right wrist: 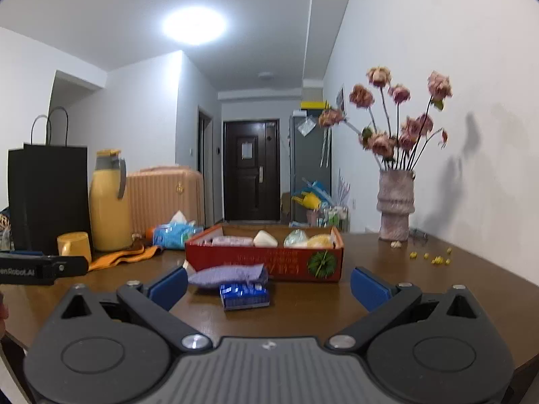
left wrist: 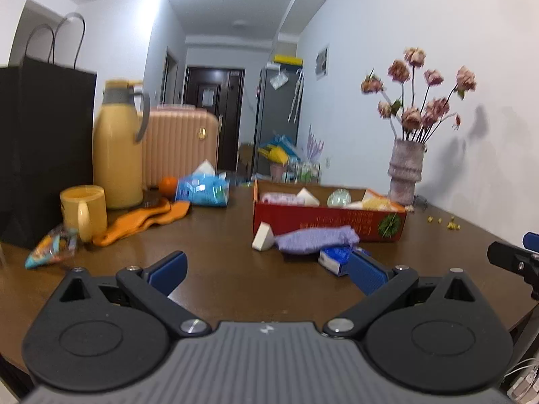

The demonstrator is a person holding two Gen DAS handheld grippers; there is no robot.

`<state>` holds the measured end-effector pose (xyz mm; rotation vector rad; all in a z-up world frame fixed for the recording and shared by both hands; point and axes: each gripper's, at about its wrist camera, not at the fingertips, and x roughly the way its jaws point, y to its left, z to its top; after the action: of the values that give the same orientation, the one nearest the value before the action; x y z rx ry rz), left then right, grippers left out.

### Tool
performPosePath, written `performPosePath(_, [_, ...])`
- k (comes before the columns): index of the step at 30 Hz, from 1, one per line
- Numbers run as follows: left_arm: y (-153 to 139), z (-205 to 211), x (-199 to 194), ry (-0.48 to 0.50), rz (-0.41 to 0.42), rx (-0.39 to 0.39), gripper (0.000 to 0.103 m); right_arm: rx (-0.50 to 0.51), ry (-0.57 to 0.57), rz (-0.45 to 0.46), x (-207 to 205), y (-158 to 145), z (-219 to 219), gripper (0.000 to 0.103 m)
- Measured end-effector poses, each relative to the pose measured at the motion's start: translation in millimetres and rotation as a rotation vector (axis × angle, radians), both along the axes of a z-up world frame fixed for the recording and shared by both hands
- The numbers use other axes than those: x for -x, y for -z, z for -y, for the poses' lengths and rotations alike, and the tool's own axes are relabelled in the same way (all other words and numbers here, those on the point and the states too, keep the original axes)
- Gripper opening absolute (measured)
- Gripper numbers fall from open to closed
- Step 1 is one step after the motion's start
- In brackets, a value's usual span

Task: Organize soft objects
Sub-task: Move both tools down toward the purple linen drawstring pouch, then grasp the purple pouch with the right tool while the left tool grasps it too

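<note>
While both claws are hanging spread and empty over the table (right wrist: 370, 256), we are judging the right claw (right wrist: 269, 289) nearer the purple cloth (right wrist: 229, 275), lying crosswise just ahead, touching the red box (right wrist: 266, 264); the left claw (left wrist: 266, 272) is facing it further off

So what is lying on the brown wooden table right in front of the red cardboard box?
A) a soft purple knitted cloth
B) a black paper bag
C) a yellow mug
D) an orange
A: the soft purple knitted cloth lies against the front wall of the red cardboard box, beside a small blue packet.
</note>
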<state>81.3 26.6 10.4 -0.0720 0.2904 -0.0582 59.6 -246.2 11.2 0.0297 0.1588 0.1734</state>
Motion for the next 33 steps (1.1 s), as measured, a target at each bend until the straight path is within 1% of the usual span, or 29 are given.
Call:
performPosePath(5, [14.8,3.8,-30.1,0.013,-0.075,0.002,0.103,-0.003,0.014,-0.064,-22.4,14.0,1.3,0.103])
performPosePath(10, [13.5,6.9,-72.0,0.021,-0.12,0.024,0.103,-0.034,-0.007,-0.144,-59.8,16.9,4.3,0.1])
performPosePath(14, [10.8,8.9,-124.8,0.047,-0.183,0.073,0.103,-0.077,-0.058,-0.211,-102.2,17.6,2.5,0.092])
performPosePath(18, [16.8,8.3,-174.5,0.074,-0.246,0.141,0.103,-0.122,-0.108,-0.273,-153.4,22.2,-2.2,0.08])
performPosePath(20, [19.3,10.4,-196.3,0.09,-0.26,0.167,0.097,-0.153,-0.121,-0.311,-183.6,25.5,-4.7,0.075])
performPosePath(21, [20.6,12.3,-205.6,0.097,-0.263,0.171,0.093,-0.165,-0.133,-0.326,-197.8,26.7,-5.9,0.073])
performPosePath(22, [22.5,14.2,-216.5,0.104,-0.273,0.171,0.089,-0.178,-0.143,-0.334,-210.0,27.6,-7.2,0.073])
performPosePath(25, [28.9,17.0,-245.9,0.111,-0.33,0.195,0.081,-0.238,-0.156,-0.361,-252.5,31.1,-10.6,0.072])
performPosePath(26, [31.5,16.8,-254.5,0.117,-0.348,0.213,0.079,-0.254,-0.16,-0.374,-265.9,33.1,-12.5,0.069])
performPosePath(27, [34.0,16.2,-262.2,0.125,-0.364,0.233,0.074,-0.264,-0.162,-0.387,-276.7,35.5,-14.1,0.065])
performPosePath(28, [36.3,15.8,-268.4,0.131,-0.377,0.251,0.07,-0.272,-0.162,-0.406,-286.1,38.5,-15.9,0.063])
performPosePath(30, [41.4,14.0,-276.2,0.146,-0.401,0.282,0.068,-0.293,-0.169,-0.447,-301.6,47.1,-18.4,0.055])
performPosePath(31, [43.9,13.0,-278.4,0.158,-0.411,0.3,0.067,-0.309,-0.173,-0.461,-306.4,51.3,-18.7,0.054])
performPosePath(32, [46.8,11.6,-280.2,0.164,-0.426,0.318,0.067,-0.326,-0.178,-0.477,-310.4,54.9,-18.3,0.049])
performPosePath(33, [49.3,10.2,-281.7,0.165,-0.439,0.331,0.065,-0.339,-0.188,-0.488,-313.5,58.6,-19.1,0.043])
